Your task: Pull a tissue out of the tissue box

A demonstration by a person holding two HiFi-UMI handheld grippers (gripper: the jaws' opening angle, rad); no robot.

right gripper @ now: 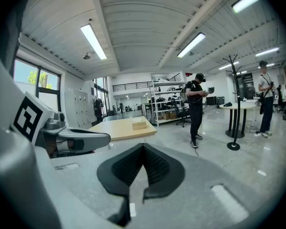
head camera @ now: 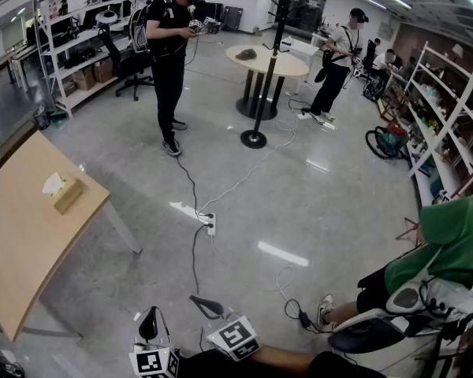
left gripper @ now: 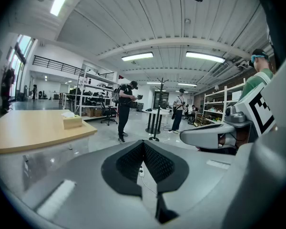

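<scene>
A tan tissue box (head camera: 66, 194) with a white tissue (head camera: 53, 183) sticking up stands near the far right edge of the wooden table (head camera: 16, 242) at the left. The box (left gripper: 72, 121) shows far off in the left gripper view, and small as the box (right gripper: 139, 124) in the right gripper view. My left gripper (head camera: 148, 324) and right gripper (head camera: 208, 306) are held low by my body, well away from the table. The left gripper (left gripper: 143, 144) has its black jaws meeting at the tips with nothing between them. So does the right gripper (right gripper: 143, 149).
A power strip (head camera: 211, 226) and cables lie on the grey floor between me and the table. A person in black (head camera: 169, 53) stands beyond, near a coat stand (head camera: 256, 136) and a round table (head camera: 266, 60). A seated person in green (head camera: 449, 242) is at right.
</scene>
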